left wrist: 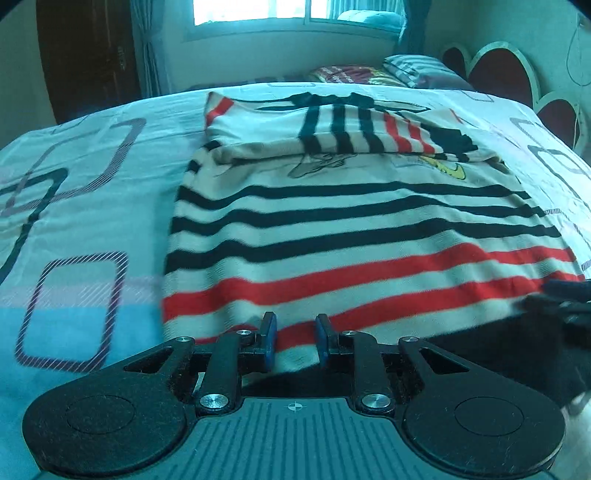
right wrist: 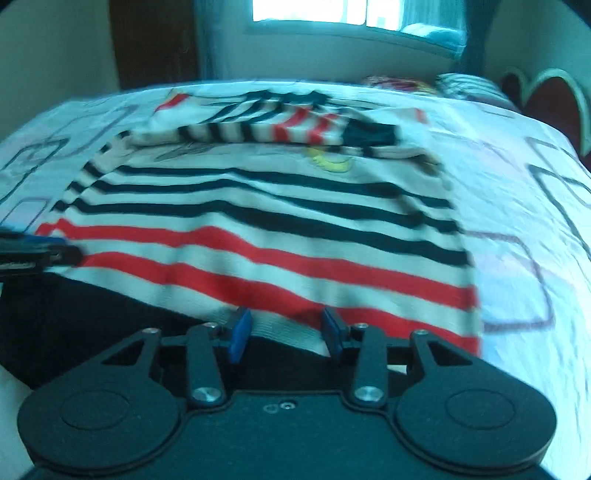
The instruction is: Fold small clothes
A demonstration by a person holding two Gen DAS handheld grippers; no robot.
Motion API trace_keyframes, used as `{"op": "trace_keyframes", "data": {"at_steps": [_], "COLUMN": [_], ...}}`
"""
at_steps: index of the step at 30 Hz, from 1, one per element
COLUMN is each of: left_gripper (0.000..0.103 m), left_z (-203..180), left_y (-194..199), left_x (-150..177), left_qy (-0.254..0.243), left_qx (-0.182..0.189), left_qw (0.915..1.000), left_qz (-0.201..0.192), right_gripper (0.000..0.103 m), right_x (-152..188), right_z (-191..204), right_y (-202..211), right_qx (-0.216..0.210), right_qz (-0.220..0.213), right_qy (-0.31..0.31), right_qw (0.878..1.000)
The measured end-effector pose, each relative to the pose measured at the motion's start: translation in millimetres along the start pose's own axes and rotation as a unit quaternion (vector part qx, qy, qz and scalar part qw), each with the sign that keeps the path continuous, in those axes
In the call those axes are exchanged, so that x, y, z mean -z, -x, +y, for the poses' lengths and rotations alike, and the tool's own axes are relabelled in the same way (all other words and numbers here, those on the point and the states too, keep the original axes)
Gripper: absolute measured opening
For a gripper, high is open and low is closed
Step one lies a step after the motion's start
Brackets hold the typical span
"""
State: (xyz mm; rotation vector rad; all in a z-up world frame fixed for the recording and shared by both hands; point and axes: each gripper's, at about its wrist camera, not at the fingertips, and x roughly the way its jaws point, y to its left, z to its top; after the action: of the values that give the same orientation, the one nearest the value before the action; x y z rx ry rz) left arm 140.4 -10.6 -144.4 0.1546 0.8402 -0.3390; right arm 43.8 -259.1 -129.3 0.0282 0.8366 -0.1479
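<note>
A small striped sweater (left wrist: 351, 221), cream with black and red bands and a cartoon print, lies flat on the bed with both sleeves folded across its chest; it also shows in the right wrist view (right wrist: 266, 229). My left gripper (left wrist: 295, 338) is open, its blue pads on either side of the hem near the left corner. My right gripper (right wrist: 288, 334) is open too, its pads on either side of the hem toward the right corner. Each gripper shows at the edge of the other's view.
The bedsheet (left wrist: 81, 206) is pale with rectangle outlines. Pillows (left wrist: 417, 70) lie at the far end by a heart-shaped headboard (left wrist: 502, 74). A window (left wrist: 258, 11) and a dark door (left wrist: 88, 55) are beyond the bed.
</note>
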Motion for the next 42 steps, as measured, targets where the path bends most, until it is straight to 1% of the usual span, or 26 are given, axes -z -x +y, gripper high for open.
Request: {"op": "trace_keyframes", "data": {"at_steps": [2, 4, 8, 10, 11, 13, 16, 17, 18, 19, 20, 22, 24, 26, 27, 28, 29, 31, 33, 34, 35, 36, 38, 39, 40, 42], "left_gripper": [0.023, 0.023, 0.023, 0.023, 0.023, 0.023, 0.024, 0.026, 0.051, 0.071, 0.097, 0.098, 0.098, 0.097, 0.093, 0.085, 0.075, 0.074, 0.062, 0.058, 0.045, 0.038, 0.035, 0.025, 0.019, 0.017], "left_z": [9, 15, 12, 10, 9, 10, 14, 15, 16, 17, 17, 17, 17, 18, 19, 20, 21, 21, 21, 22, 24, 26, 30, 33, 34, 34], "left_y": [4, 8, 19, 30, 34, 39, 46, 48, 49, 49, 50, 56, 55, 54, 53, 52, 50, 50, 50, 51, 51, 51, 49, 49, 48, 48], "left_x": [6, 12, 18, 19, 19, 22, 28, 31, 34, 36, 39, 45, 47, 50, 53, 55, 57, 60, 61, 61, 61, 61, 61, 61, 61, 61], "left_qy": [0.008, 0.013, 0.007, 0.006, 0.004, 0.011, 0.028, 0.033, 0.036, 0.042, 0.05, 0.056, 0.058, 0.067, 0.073, 0.08, 0.086, 0.088, 0.089, 0.093, 0.101, 0.106, 0.121, 0.129, 0.133, 0.134], "left_qx": [-0.002, -0.002, -0.009, -0.016, -0.022, -0.021, -0.021, -0.021, -0.019, -0.019, -0.024, -0.023, -0.011, 0.001, 0.007, 0.013, 0.019, 0.024, 0.035, 0.044, 0.054, 0.06, 0.07, 0.075, 0.081, 0.089], "left_qw": [1.0, 0.9999, 0.9999, 0.9999, 0.9997, 0.9996, 0.9991, 0.9989, 0.9988, 0.9984, 0.998, 0.9981, 0.998, 0.9973, 0.9968, 0.9961, 0.9951, 0.9951, 0.9947, 0.994, 0.9926, 0.9917, 0.9892, 0.9879, 0.9869, 0.9861], "left_qz": [0.0, -0.002, 0.001, 0.0, 0.002, 0.016, 0.024, 0.025, 0.029, 0.033, 0.03, 0.011, 0.02, 0.028, 0.031, 0.034, 0.043, 0.038, 0.038, 0.038, 0.04, 0.041, 0.043, 0.042, 0.042, 0.041], "right_gripper": [0.04, 0.04, 0.04, 0.042, 0.044, 0.048, 0.061, 0.065, 0.065, 0.065, 0.065, 0.065, 0.064, 0.061, 0.058, 0.055, 0.051, 0.044, 0.034, 0.032, 0.025, 0.017, 0.015, 0.013, 0.012, 0.011], "right_x": [5, 12, 15, 18, 20, 24, 27, 29, 31, 33, 36, 40, 45, 49, 50, 51, 51, 51, 51, 51, 51, 51, 52, 53, 53, 53], "right_z": [-13, -25, -21, -16, -14, -12, -15, -16, -18, -21, -24, -29, -32, -33, -33, -33, -33, -33, -34, -35, -35, -35, -36, -36, -36, -35], "right_y": [5, 9, 16, 26, 30, 38, 48, 51, 52, 52, 52, 51, 50, 48, 49, 50, 51, 52, 53, 53, 54, 54, 53, 53, 53, 54], "right_qx": [0.026, 0.037, 0.057, 0.055, 0.054, 0.047, 0.044, 0.047, 0.049, 0.049, 0.049, 0.05, 0.048, 0.042, 0.041, 0.039, 0.037, 0.03, 0.021, 0.018, 0.016, 0.01, 0.005, 0.003, 0.002, 0.003], "right_qz": [0.0, -0.002, 0.007, 0.002, -0.001, -0.008, -0.011, -0.013, -0.012, -0.007, -0.002, 0.004, 0.012, 0.018, 0.017, 0.017, 0.017, 0.019, 0.021, 0.022, 0.022, 0.022, 0.022, 0.021, 0.02, 0.014], "right_qy": [-0.013, -0.028, -0.027, -0.028, -0.026, -0.035, -0.049, -0.051, -0.053, -0.059, -0.066, -0.08, -0.09, -0.1, -0.105, -0.108, -0.11, -0.114, -0.125, -0.127, -0.13, -0.135, -0.14, -0.141, -0.143, -0.144], "right_qw": [1.0, 0.999, 0.998, 0.998, 0.998, 0.998, 0.998, 0.997, 0.997, 0.997, 0.997, 0.996, 0.995, 0.994, 0.993, 0.993, 0.993, 0.993, 0.992, 0.991, 0.991, 0.991, 0.99, 0.99, 0.99, 0.99]}}
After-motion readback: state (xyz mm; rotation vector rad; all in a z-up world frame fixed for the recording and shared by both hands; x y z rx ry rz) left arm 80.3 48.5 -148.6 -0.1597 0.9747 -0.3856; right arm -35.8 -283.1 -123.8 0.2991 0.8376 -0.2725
